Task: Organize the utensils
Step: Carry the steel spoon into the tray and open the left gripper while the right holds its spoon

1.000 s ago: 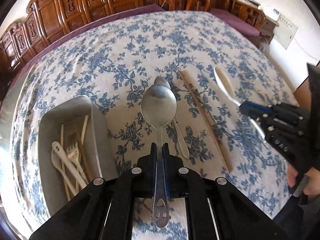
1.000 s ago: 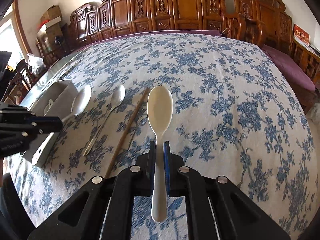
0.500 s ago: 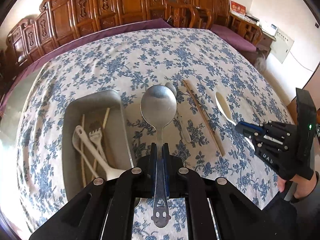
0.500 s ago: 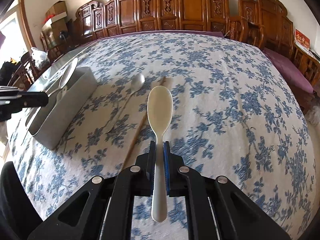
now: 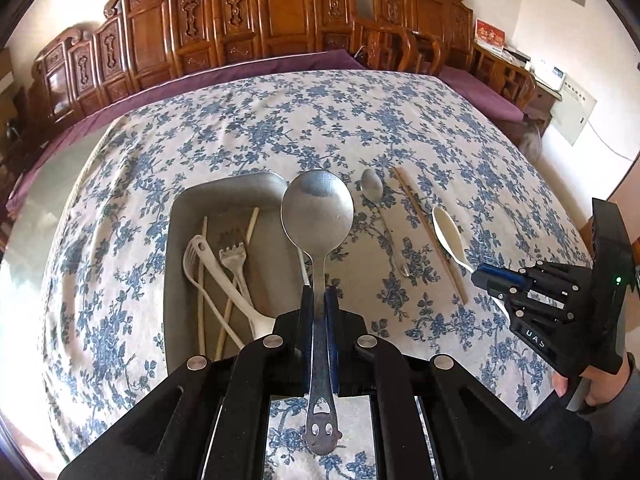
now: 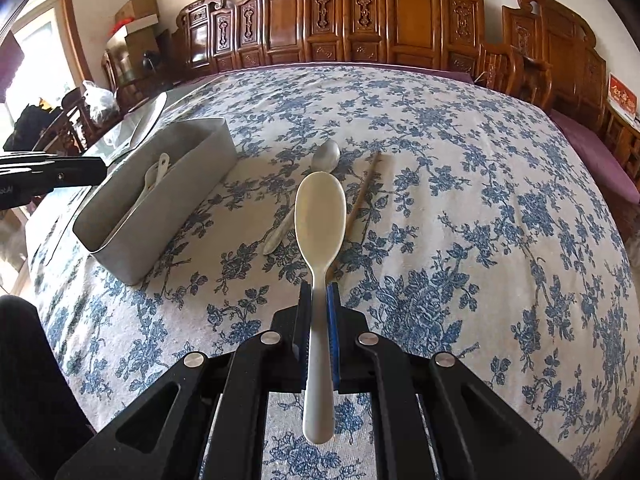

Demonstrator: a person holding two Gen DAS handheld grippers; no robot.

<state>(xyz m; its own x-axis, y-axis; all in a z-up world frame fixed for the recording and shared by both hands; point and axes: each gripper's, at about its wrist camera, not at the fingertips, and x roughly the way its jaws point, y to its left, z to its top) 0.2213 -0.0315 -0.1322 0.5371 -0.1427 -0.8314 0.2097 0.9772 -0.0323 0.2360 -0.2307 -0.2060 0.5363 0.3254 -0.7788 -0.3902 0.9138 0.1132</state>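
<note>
1. My left gripper [image 5: 319, 294]: jaws clamp one steel ladle [image 5: 317, 216], above the tray's [image 5: 224, 196] right edge.
2. My right gripper [image 6: 319, 294]: jaws clamp one white spoon [image 6: 320, 216], right of tray.
3. Right of tray on the tablecloth [image 5: 280, 120]: one small spoon [image 5: 373, 188], one chopstick [image 5: 430, 236].

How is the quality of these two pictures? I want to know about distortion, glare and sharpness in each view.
Left wrist view: strong fisheye bending, dark corners; the metal spoon in the left gripper is sharp, with dull reflections; glare whitens the tablecloth at the left edge. Right wrist view: same bending; the window is overexposed; the white spoon in the right gripper is sharp.
</note>
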